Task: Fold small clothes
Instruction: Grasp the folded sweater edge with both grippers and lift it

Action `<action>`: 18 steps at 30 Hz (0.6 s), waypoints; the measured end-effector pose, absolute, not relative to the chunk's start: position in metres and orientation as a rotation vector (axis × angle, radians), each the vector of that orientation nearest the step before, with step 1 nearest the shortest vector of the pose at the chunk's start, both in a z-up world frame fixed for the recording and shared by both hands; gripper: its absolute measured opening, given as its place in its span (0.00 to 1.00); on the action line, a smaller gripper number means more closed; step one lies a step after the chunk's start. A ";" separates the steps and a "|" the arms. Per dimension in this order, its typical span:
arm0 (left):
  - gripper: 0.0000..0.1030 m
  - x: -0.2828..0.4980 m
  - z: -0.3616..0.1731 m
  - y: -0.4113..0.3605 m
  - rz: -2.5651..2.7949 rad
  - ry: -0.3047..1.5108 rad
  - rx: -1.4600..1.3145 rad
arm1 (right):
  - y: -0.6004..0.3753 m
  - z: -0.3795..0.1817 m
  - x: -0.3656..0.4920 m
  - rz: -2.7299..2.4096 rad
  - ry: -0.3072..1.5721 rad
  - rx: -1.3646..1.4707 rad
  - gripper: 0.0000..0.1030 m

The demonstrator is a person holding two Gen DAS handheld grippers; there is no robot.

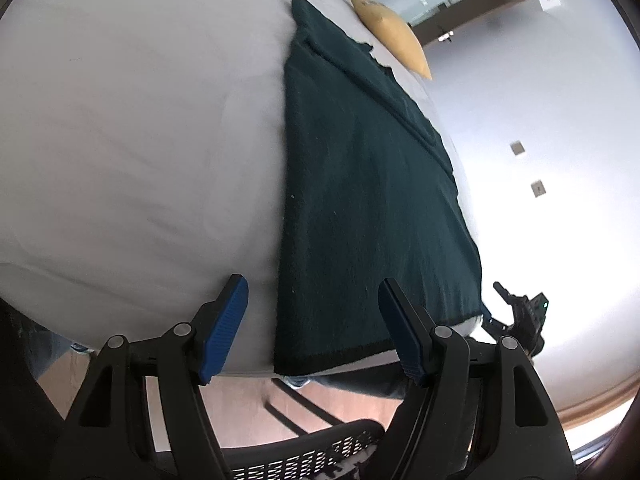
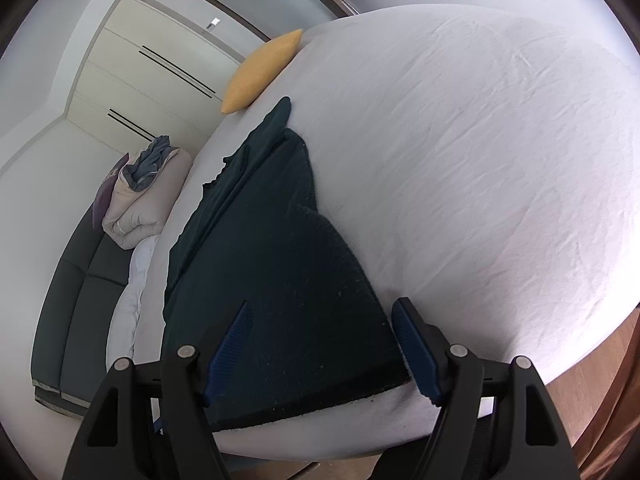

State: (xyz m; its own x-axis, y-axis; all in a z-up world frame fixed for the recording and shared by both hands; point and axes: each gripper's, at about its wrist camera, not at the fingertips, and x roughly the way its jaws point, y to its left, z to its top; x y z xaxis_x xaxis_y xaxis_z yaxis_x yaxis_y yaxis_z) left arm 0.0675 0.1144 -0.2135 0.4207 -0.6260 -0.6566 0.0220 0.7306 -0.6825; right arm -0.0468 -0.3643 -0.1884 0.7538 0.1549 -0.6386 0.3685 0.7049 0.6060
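The left gripper (image 1: 312, 320) is hanging over the near edge of the bed (image 1: 120, 140), its jaws standing apart with nothing between the blue pads (image 1: 224, 328); one pad is over bare white sheet, the other over the dark green garment (image 1: 360, 200). The right gripper (image 2: 320, 344) is hovering over the garment's (image 2: 272, 248) near hem, jaws likewise apart and gripping nothing. The garment is lying flat along the bed's edge, folded lengthwise into a long strip, its black-trimmed hem nearest and a narrow end pointing away. Beyond that end, a yellow pillow (image 2: 260, 72) is resting at the bed's far corner. Further left in the right wrist view, bundled bedding (image 2: 140, 196) is sitting on a dark sofa (image 2: 80, 280).
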 end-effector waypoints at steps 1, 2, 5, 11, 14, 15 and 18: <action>0.64 0.067 -0.214 0.113 -0.452 1.079 -0.654 | -0.364 -0.188 -0.046 -0.125 0.730 0.794 0.73; 0.64 0.068 -0.215 0.112 -0.467 1.089 -0.656 | -0.363 -0.188 -0.046 -0.121 0.732 0.793 0.73; 0.63 0.071 -0.219 0.105 -0.518 1.127 -0.658 | -0.362 -0.189 -0.046 -0.096 0.731 0.803 0.73; 0.63 0.080 -0.231 0.105 -0.585 1.175 -0.726 | -0.360 -0.193 -0.048 -0.036 0.725 0.850 0.70; 0.55 0.082 -0.236 0.113 -0.595 1.179 -0.786 | -0.358 -0.194 -0.047 -0.017 0.735 0.861 0.67; 0.50 0.083 -0.237 0.113 -0.588 1.183 -0.785 | -0.358 -0.194 -0.047 -0.012 0.743 0.860 0.67; 0.29 0.083 -0.242 0.118 -0.558 1.194 -0.800 | -0.357 -0.190 -0.046 -0.011 0.766 0.841 0.64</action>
